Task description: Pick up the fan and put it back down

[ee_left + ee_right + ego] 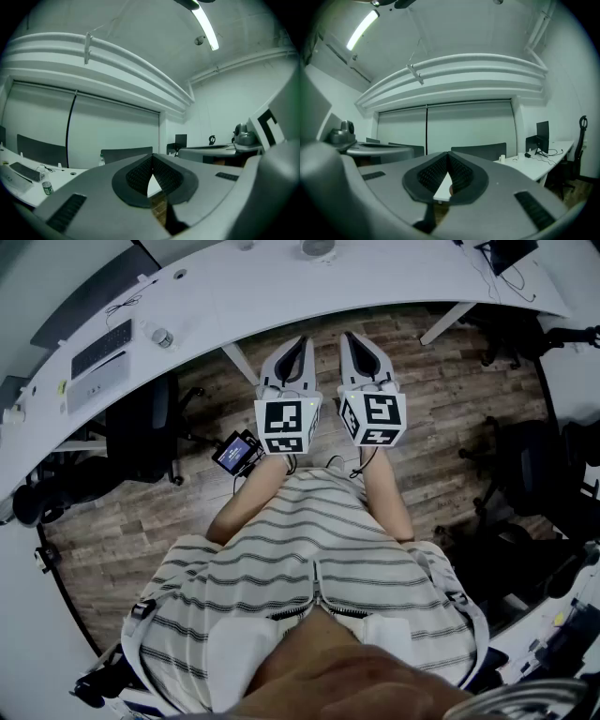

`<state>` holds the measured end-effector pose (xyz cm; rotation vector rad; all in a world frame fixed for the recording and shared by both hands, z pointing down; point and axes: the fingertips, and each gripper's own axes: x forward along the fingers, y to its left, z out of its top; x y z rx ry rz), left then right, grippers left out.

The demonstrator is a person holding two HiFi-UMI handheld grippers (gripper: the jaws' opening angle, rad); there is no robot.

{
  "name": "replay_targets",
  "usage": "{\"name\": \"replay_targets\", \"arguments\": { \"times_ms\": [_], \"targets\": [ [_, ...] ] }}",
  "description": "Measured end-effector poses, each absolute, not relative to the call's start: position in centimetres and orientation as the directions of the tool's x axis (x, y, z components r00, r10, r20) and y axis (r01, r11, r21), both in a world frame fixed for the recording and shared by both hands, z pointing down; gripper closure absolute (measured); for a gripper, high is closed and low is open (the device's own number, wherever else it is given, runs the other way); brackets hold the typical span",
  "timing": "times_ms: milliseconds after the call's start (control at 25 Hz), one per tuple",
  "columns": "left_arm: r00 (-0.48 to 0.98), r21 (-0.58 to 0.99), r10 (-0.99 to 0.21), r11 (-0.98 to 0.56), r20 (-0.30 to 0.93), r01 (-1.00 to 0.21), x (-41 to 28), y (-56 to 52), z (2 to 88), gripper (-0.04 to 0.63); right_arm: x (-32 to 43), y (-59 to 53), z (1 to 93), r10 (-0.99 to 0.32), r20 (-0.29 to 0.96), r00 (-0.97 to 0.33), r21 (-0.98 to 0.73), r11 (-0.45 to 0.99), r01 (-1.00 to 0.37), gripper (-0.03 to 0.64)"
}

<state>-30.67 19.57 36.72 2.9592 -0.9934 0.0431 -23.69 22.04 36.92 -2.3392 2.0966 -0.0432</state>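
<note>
My left tongs [298, 343] and right tongs [351, 341], both closed and empty, sit side by side over open floor [187, 484], just short of the surface's [375, 282] near edge.

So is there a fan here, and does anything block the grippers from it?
Only a round grey thing at the white table's far edge might be it. Between it and the left gripper and right gripper, only bare tabletop shows.

fan [319, 246]: grey, round, cut off at head view's top | on white desk [281, 287] | details unclear
</note>
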Motion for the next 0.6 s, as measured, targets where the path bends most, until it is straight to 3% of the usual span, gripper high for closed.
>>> {"name": "replay_targets", "arguments": {
  "times_ms": [600],
  "targets": [
    [0.784,0.016,-0.621,-0.784,0.028,-0.621,-28.6,20.7,37.1,0.588,-21.3,23.4,36.7,-0.996,-0.006,0.089,-0.057,-0.089,-0.994,0.604]
  ]
}}
